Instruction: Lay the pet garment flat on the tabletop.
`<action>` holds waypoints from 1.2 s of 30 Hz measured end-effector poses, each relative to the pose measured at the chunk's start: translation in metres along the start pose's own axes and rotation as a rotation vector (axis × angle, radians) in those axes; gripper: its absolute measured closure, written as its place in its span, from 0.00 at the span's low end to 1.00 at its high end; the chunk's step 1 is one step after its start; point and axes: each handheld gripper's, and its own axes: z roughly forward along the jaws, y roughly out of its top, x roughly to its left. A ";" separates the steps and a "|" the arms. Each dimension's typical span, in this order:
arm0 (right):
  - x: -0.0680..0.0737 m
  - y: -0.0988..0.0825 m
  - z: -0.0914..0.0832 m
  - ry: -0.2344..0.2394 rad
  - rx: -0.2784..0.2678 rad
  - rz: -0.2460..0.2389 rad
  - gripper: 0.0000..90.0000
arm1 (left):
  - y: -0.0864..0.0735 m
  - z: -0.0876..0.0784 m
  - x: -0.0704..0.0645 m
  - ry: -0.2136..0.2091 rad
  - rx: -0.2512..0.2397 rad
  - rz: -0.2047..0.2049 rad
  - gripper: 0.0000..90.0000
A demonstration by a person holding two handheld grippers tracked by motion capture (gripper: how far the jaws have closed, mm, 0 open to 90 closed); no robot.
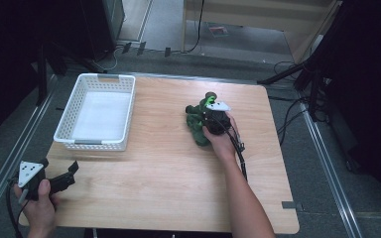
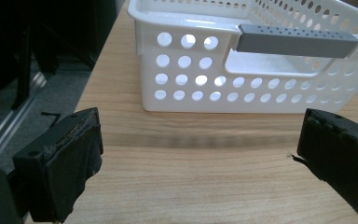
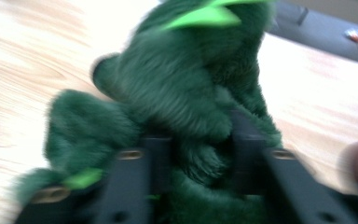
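At the near left corner of the light wooden table point(image 1: 168, 168), the left gripper point(image 1: 59, 179) rests in the person's hand with its jaws spread wide and nothing between them; in the left gripper view point(image 2: 200, 154) bare wood lies between the two black pads. Just beyond it stands a white perforated plastic basket with a grey handle strip point(image 1: 99, 111), apart from the jaws and without contents as far as can be seen.

Farther across, right of centre, the right gripper point(image 1: 213, 119) sits over a dark green plush toy with bright green patches point(image 1: 197, 124). In the right gripper view point(image 3: 196, 158) its jaws stand narrow and press into the toy's fur point(image 3: 177, 93), holding it on the tabletop. The table around the toy is bare wood, well apart from the basket.

Beyond the table lie a grey floor point(image 1: 178, 29), trailing black cables point(image 1: 287, 114) and pale wooden furniture point(image 1: 258, 15).
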 end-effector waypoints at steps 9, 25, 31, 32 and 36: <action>0.002 0.020 -0.067 0.119 -0.125 0.006 0.92 | 0.019 -0.020 -0.026 -0.057 -0.057 0.036 0.01; 0.043 0.013 -0.178 0.308 -0.202 -0.009 0.91 | 0.073 -0.029 -0.161 -0.431 -0.072 0.272 0.05; 0.062 0.011 -0.212 0.366 -0.219 -0.026 0.91 | 0.081 -0.023 -0.212 -0.672 -0.018 0.319 0.09; 0.064 0.012 -0.218 0.372 -0.224 -0.036 0.91 | 0.081 -0.023 -0.212 -0.672 -0.018 0.319 0.15; 0.070 0.015 -0.244 0.412 -0.256 -0.054 0.91 | 0.087 -0.029 -0.232 -0.752 -0.038 0.389 0.19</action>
